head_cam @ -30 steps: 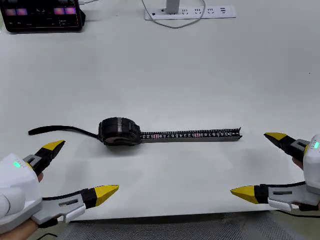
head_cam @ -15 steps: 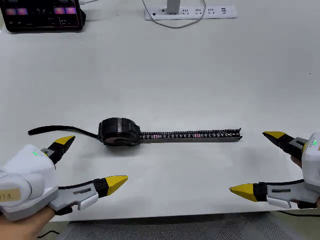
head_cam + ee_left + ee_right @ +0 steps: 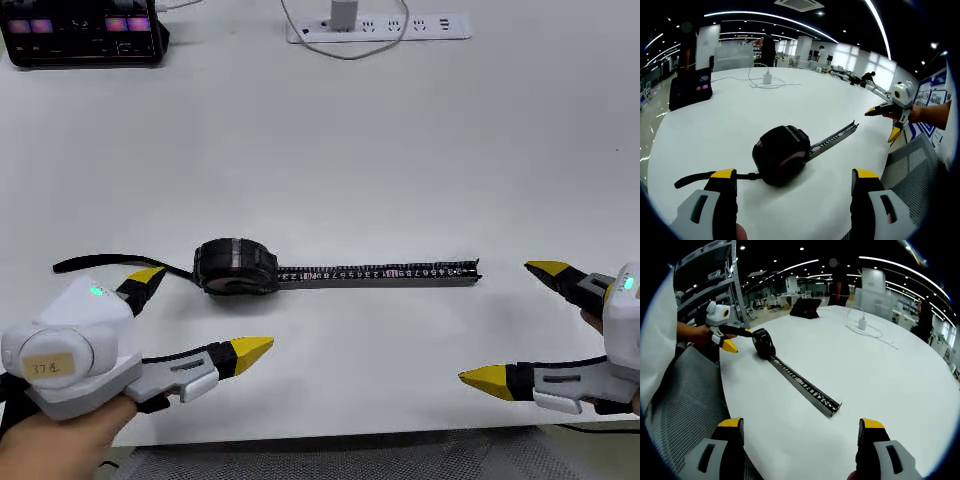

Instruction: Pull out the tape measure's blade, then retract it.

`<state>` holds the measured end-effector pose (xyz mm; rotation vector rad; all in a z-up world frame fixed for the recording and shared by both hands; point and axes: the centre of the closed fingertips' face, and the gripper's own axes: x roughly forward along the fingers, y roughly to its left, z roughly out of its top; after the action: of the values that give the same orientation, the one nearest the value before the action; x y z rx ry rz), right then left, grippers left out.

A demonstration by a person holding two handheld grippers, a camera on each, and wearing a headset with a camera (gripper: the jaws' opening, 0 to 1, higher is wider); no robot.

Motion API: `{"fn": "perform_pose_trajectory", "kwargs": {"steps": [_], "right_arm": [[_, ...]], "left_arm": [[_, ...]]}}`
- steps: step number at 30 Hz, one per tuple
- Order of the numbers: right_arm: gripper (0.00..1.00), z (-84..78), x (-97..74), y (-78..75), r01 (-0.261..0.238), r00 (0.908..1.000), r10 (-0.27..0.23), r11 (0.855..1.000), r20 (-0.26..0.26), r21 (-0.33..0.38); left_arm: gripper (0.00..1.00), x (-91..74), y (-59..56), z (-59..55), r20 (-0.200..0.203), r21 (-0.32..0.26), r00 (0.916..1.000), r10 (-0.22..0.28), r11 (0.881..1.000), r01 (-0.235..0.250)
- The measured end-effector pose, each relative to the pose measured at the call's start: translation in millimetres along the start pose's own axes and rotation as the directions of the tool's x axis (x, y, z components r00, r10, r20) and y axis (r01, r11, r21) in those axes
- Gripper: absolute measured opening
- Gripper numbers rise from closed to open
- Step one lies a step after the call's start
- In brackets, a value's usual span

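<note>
1. Desk [image 3: 400,150]: white top that carries every item below. Its near edge runs just under both tools.

2. Left tool [image 3: 214,308]: white body with black jaws and yellow tips, held in a hand at the near left. The jaws stand wide apart. It hovers low over the desk, apart from the tape measure.

3. Right tool [image 3: 497,322]: same make, at the near right. The jaws stand wide apart and point towards the left tool. It is well apart from the left tool.

4. Screen device [image 3: 85,28]: dark slab with pink-lit panels, far ahead of the left tool at the desk's far edge.

5. Tape measure [image 3: 236,266]: round black case lying on the desk just ahead of the left tool. In the left gripper view it lies between the lines of the jaws, not touched by either.

6. Blade [image 3: 380,273]: dark, with printed numerals, drawn out flat on the desk. It runs from the case towards the right tool. Its hooked end [image 3: 835,410] stops short of that tool, ahead of its parted jaws.

7. Power strip [image 3: 380,26]: white, far ahead of both tools, with a white cable [image 3: 340,48] looped in front.

8. Wrist strap [image 3: 110,262]: black, trailing from the case past the left tool's far jaw.
</note>
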<state>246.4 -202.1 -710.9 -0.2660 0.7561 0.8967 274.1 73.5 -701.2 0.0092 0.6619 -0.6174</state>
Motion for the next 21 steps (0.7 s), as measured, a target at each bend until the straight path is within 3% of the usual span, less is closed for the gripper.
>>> {"fn": "perform_pose_trajectory", "kwargs": {"steps": [15,21], "right_arm": [[0.94,2.2,-0.7,-4.6,0.006,1.0,-0.006,1.0,0.008,-0.001],[0.93,3.0,0.9,-3.7,0.005,0.9999,-0.005,1.0,0.01,-0.002]], "left_arm": [[0.91,18.2,-3.7,4.4,0.009,-0.048,0.9999,0.007,0.999,-0.007],[0.9,23.2,-10.3,4.5,0.018,-0.066,0.9998,0.002,0.998,-0.001]]}}
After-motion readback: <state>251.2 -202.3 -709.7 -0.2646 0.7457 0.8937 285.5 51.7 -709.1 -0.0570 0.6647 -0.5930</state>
